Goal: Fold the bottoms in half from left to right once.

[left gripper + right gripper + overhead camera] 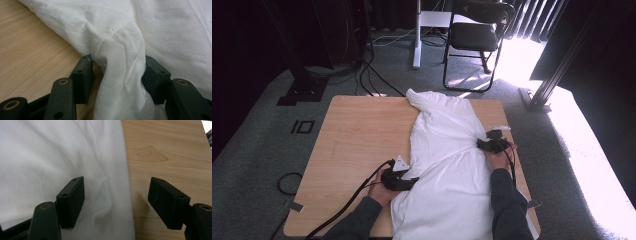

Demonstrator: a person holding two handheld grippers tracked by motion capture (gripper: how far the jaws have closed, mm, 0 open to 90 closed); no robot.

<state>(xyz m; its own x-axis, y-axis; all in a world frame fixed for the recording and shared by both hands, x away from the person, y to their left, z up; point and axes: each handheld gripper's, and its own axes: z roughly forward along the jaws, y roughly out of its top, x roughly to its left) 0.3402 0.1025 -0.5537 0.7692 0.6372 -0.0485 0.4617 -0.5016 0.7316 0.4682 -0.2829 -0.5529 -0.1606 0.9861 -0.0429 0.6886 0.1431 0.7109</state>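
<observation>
Centrally on the table lies a white cloth, no legible labels or writing. Left gripper pinches a bunched fold at its left edge. Right gripper spread, straddling the cloth's right edge, gripping nothing.

Blown-out sunlight at right, dark surroundings, soft close-ups

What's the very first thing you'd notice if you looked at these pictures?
A big white cloth sprawls across the middle of the wooden table, from the far edge to the near one. The left gripper pinches a bunched fold at the cloth's left edge, while the right gripper hangs open over its right edge. Past the table, bright sunlight falls on the floor by a black chair.
</observation>
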